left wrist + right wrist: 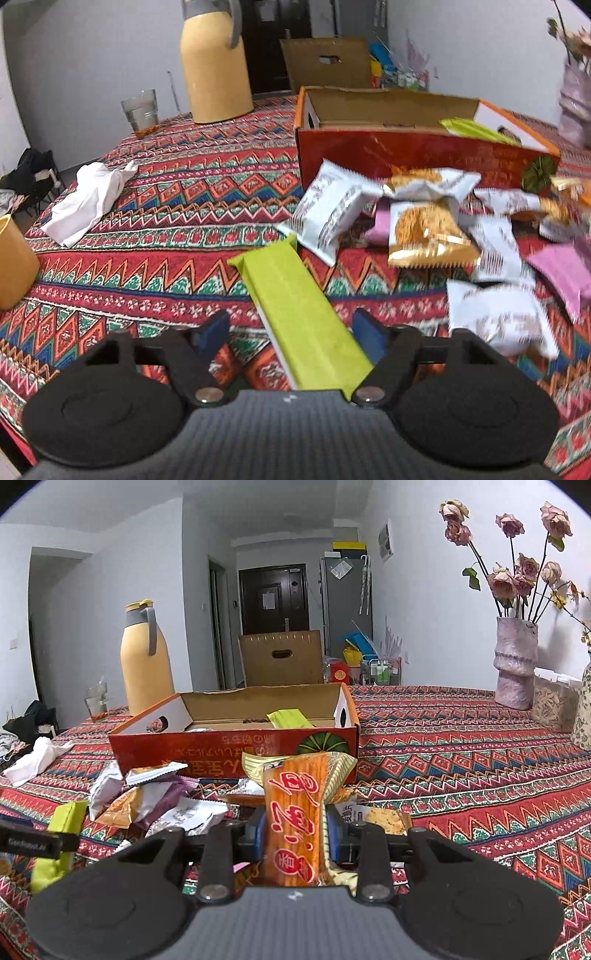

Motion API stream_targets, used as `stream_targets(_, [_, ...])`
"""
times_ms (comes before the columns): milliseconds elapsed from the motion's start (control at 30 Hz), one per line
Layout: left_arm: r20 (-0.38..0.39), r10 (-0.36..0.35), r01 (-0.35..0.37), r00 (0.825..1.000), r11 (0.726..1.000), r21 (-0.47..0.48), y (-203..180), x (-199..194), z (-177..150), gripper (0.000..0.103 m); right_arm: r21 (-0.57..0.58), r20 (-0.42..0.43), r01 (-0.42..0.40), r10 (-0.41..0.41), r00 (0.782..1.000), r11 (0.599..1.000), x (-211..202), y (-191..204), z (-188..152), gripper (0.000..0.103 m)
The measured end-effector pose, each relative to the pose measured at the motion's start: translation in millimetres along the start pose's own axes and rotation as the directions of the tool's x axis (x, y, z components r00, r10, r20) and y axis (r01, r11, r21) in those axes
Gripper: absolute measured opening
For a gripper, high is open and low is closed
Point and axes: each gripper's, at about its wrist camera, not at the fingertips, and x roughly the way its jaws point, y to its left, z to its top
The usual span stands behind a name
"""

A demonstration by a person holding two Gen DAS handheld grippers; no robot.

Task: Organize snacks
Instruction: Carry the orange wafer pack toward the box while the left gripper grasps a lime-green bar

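While the right gripper is clamped on an orange pack just short of the box, the left gripper stands about half open astride a green pack lying on the bench; only the right-hand pad looks to touch it. Judgement: close squarely across the width, lift clear of the loose pile, then drop both beside the green one already in the box.
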Motion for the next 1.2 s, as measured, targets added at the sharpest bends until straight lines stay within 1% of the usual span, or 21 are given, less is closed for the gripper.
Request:
stream_targets(33, [0.006,-0.007,0.007,1.0,1.0,0.011,2,-2,-1,0.063,-0.001,0.0,-0.001,0.001,1.0,1.0,0,0,0,0.03])
stream_targets(67, [0.007,-0.016,0.016,1.0,1.0,0.018,3,-3,-1,0.052,-0.002,0.0,-0.001,0.001,1.0,1.0,0,0,0,0.03])
stream_targets(100, [0.007,-0.024,0.023,1.0,1.0,0.019,4,-4,-2,0.045,-0.002,0.0,-0.002,0.002,1.0,1.0,0,1,0,0.031])
stream_targets(167, [0.01,-0.028,0.028,1.0,0.999,0.017,7,-5,-2,0.042,-0.004,-0.001,-0.001,0.001,1.0,1.0,0,1,0,0.031])
stream_targets(233, [0.009,-0.03,0.03,1.0,1.0,0.008,9,-5,-2,0.042,-0.005,-0.003,-0.001,0.0,1.0,1.0,1,2,0,0.031])
stream_targets(300, [0.007,-0.028,0.028,1.0,1.0,-0.009,10,-4,-1,0.045,-0.008,-0.003,-0.002,0.002,1.0,1.0,0,3,0,0.031])
stream_targets(367, [0.011,-0.01,0.011,1.0,1.0,-0.026,11,-2,1,0.065,-0.012,-0.002,-0.003,0.003,1.0,1.0,0,4,0,0.031])
stream_targets(400, [0.017,-0.002,0.003,1.0,0.999,-0.034,12,-2,2,0.068,-0.013,-0.002,-0.003,0.003,1.0,1.0,-1,5,0,0.031])
stream_targets(467, [0.015,0.001,-0.001,1.0,0.999,-0.053,13,2,5,0.068,-0.015,-0.002,-0.002,0.002,1.0,1.0,-1,6,0,0.031])
stream_targets(500, [0.01,0.001,-0.001,1.0,0.998,-0.062,13,4,6,0.068,-0.015,-0.003,-0.002,0.002,1.0,1.0,-1,6,0,0.031])
stream_targets(600, [0.006,-0.002,0.002,1.0,0.998,-0.064,13,7,5,0.06,-0.021,-0.006,-0.004,0.004,1.0,1.0,-1,7,0,0.031])
stream_targets(667, [0.01,-0.019,0.019,1.0,0.998,-0.061,12,6,5,0.043,-0.027,-0.008,-0.006,0.006,1.0,1.0,-2,8,-1,0.031])
stream_targets(700, [0.012,-0.018,0.018,1.0,0.998,-0.059,12,5,4,0.042,-0.029,-0.008,-0.007,0.007,1.0,1.0,-2,8,-1,0.031])
stream_targets(833, [0.026,-0.018,0.02,0.999,0.998,-0.057,11,0,0,0.039,-0.029,-0.008,-0.007,0.007,1.0,1.0,-3,9,-1,0.031])
stream_targets(900, [0.04,-0.022,0.025,0.999,0.998,-0.066,13,-5,-1,0.035,-0.03,-0.007,-0.008,0.008,1.0,1.0,-4,9,-1,0.031])
stream_targets(1200, [0.116,-0.026,0.035,0.993,0.997,-0.073,17,-29,5,0.035,-0.034,-0.001,-0.011,0.011,1.0,0.999,-8,12,-2,0.031])
